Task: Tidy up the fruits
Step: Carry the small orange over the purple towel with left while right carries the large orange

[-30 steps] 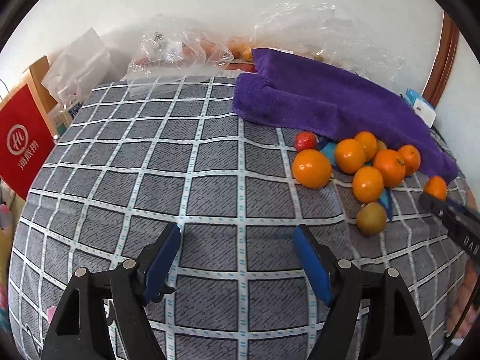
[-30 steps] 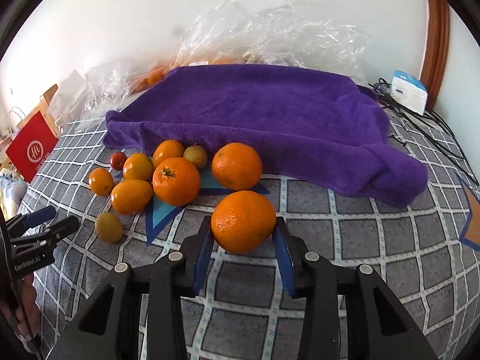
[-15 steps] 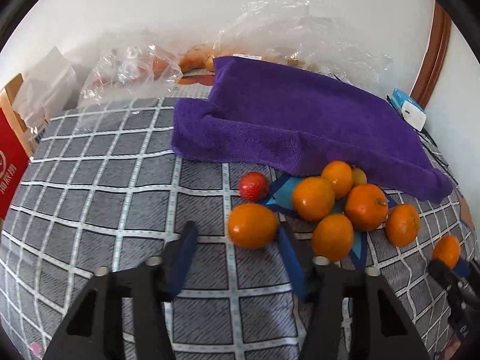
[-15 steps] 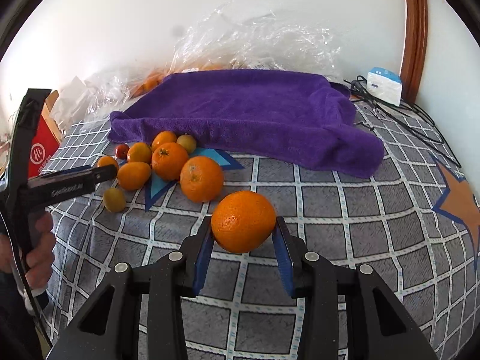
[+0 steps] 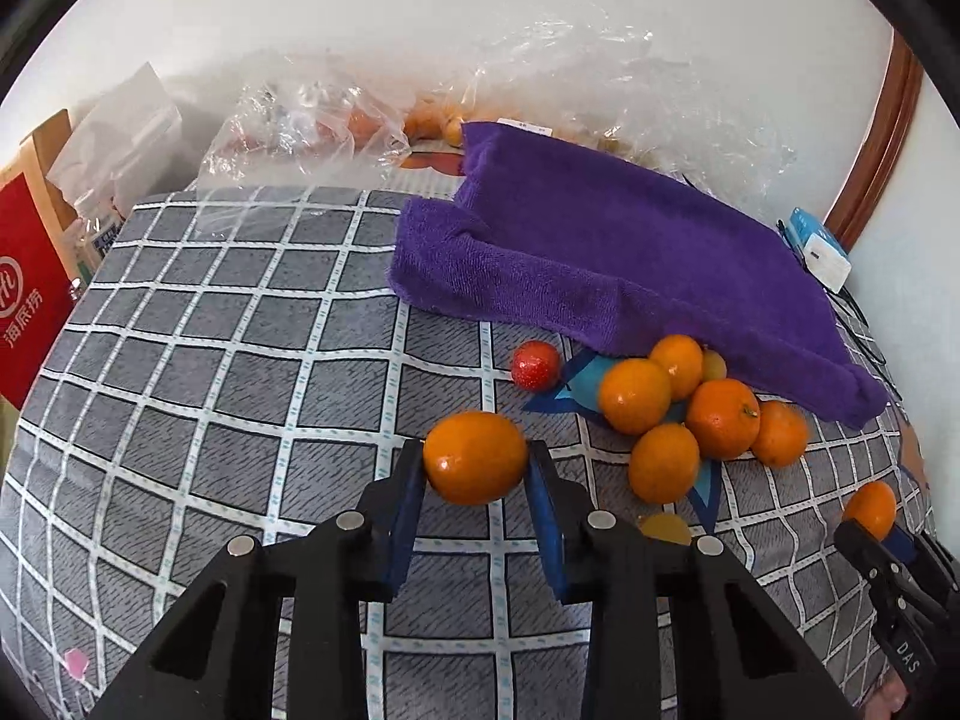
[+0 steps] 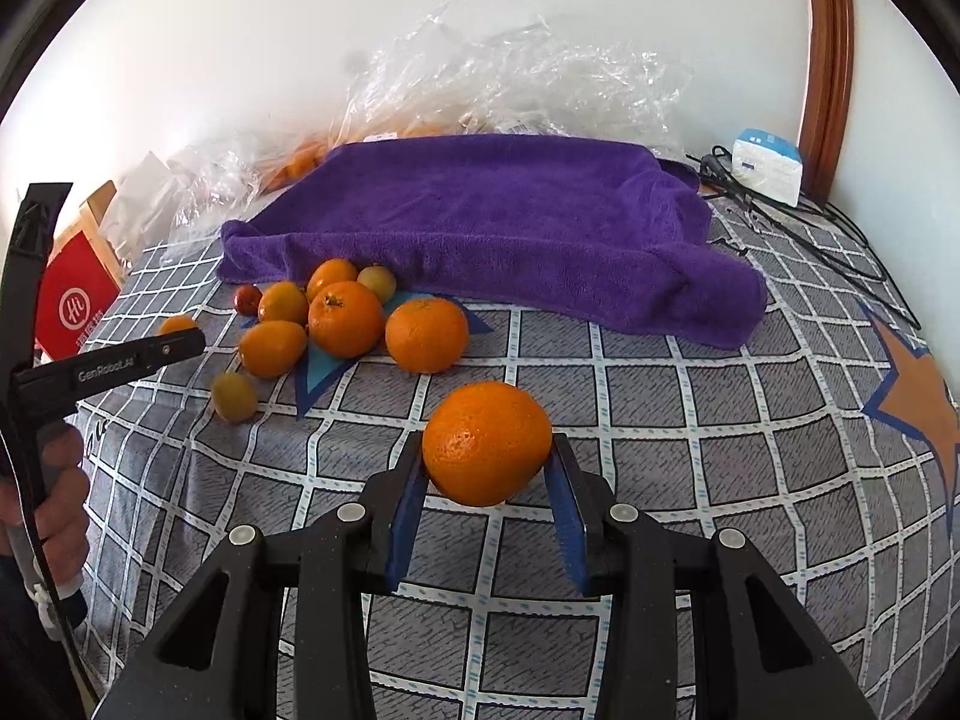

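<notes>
Since half a second ago, left tool (image 5: 476, 468) has clenched on an oval orange fruit (image 5: 475, 457); right tool (image 6: 487, 477) still grips a large orange (image 6: 486, 443) over the checked cloth (image 6: 690, 420). Both fruits are thus pulled from the pile beside the purple towel (image 6: 492, 222). Remaining there: five orange fruits, apparently two yellowish ones (image 6: 234, 396), one small red fruit (image 5: 535, 365).

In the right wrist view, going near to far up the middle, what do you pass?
Right gripper → large orange held in its jaws → loose orange on the checked cloth → purple towel → crumpled clear plastic bags against the wall.
</notes>
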The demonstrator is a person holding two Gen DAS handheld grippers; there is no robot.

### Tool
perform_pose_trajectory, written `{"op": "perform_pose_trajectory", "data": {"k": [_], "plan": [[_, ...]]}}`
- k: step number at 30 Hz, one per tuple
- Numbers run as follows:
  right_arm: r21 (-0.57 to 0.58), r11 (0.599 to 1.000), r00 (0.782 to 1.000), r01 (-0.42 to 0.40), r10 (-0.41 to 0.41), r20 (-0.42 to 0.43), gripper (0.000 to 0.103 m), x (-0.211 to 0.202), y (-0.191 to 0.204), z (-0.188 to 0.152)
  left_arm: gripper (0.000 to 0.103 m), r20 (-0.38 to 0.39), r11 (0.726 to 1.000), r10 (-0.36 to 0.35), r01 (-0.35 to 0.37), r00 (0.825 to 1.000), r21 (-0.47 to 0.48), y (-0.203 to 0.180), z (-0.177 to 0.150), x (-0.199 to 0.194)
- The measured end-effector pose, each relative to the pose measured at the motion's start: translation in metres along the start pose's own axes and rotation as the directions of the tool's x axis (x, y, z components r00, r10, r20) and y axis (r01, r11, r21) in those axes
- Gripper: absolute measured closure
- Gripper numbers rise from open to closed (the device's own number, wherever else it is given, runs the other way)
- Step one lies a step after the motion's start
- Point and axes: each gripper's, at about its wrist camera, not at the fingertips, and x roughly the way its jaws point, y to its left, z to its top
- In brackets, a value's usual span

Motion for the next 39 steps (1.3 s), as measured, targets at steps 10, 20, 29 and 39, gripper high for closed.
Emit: {"op": "perform_pose_trajectory", "data": {"k": [10,20,29,39], "plan": [[0.054,0.998,0.999,0.025,-0.027,0.041,0.064,-0.018,-0.008,0.029,0.071,0.048,0.999,-0.042,0.041,0.998,0.011,-0.010,0.022,-0.040],[0.074,0.996,0.995,0.054,-0.060,0.080,0.064,-0.028,-0.011,0.063,0.071,0.094,0.996,-0.069,0.064,0.993,0.056,-0.026,0.056,-0.057],[0.057,0.997,0.991,0.059,-0.065,0.114,0.064,-0.019,-0.009,0.101,0.071,0.110,0.996,-0.063,0.055,0.992,0.069,-0.032,0.089,-0.049],[0.032,0.996,0.991,0.085,-0.088,0.106,0.064,0.015,-0.019,0.136,0.071,0.099,0.996,-0.046,0.039,0.994,0.077,-0.043,0.131,-0.014]]}}
